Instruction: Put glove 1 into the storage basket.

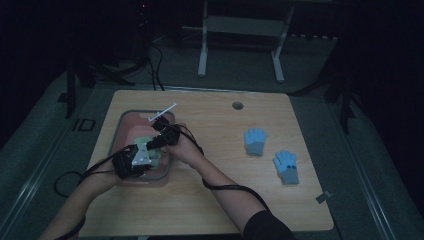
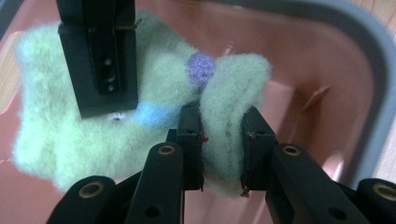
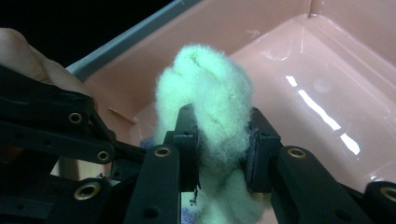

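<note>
Pink tub (image 2: 289, 56): green glove (image 2: 93, 135) pinched between hand-held grippers.

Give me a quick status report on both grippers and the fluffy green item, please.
Left gripper and right gripper both clamped on the fluffy pale-green wool glove. Glove over the pink plastic tub with grey rim. Nothing in the way.

The fuzzy, matt green cloth (image 2: 93, 135) is looking woolly with soft purple and blue tufts, the pink tub (image 3: 327, 70) is shining like glossy smooth plastic, the table (image 1: 225, 175) is showing matt wood grain.
</note>
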Demonstrator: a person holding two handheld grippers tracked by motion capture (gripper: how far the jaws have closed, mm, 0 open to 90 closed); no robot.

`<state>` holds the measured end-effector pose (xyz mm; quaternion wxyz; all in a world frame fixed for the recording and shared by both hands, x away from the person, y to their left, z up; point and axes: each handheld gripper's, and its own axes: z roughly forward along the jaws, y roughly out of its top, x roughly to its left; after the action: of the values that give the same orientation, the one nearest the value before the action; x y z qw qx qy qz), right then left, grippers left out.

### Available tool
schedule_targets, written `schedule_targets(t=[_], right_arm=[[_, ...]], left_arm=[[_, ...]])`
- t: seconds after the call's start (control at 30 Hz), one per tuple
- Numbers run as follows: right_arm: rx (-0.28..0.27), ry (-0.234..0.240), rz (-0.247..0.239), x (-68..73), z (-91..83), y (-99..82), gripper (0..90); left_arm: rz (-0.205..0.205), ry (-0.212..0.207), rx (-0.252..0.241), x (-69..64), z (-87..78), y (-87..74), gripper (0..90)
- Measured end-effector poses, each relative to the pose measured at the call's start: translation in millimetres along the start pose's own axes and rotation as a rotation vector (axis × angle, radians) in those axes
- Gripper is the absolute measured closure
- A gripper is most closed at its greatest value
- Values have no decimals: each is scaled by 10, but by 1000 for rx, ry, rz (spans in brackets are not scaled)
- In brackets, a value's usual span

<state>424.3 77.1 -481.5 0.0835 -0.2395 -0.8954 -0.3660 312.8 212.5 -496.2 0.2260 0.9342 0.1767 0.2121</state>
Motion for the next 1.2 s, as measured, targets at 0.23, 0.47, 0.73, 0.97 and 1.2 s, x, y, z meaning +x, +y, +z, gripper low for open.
schedule_targets(t=[0.23,0.47,0.73,0.97,1.2], right_arm=[[26,-10,17,-47,43,-5,625],[26,-19,25,-68,-55,-29,526],[-29,-14,17,-70,-328,-100,508],[-67,-10,9,-65,-551,-190,498],[-101,-20,-8,-75,-803,-308,465]], left_arm=[[-28,-67,47,102,92,32,717],[-57,-100,97,152,155,55,621],[-133,-66,81,174,120,85,284],[-223,-62,17,217,-2,130,146],[-288,-48,-77,225,-127,264,146]])
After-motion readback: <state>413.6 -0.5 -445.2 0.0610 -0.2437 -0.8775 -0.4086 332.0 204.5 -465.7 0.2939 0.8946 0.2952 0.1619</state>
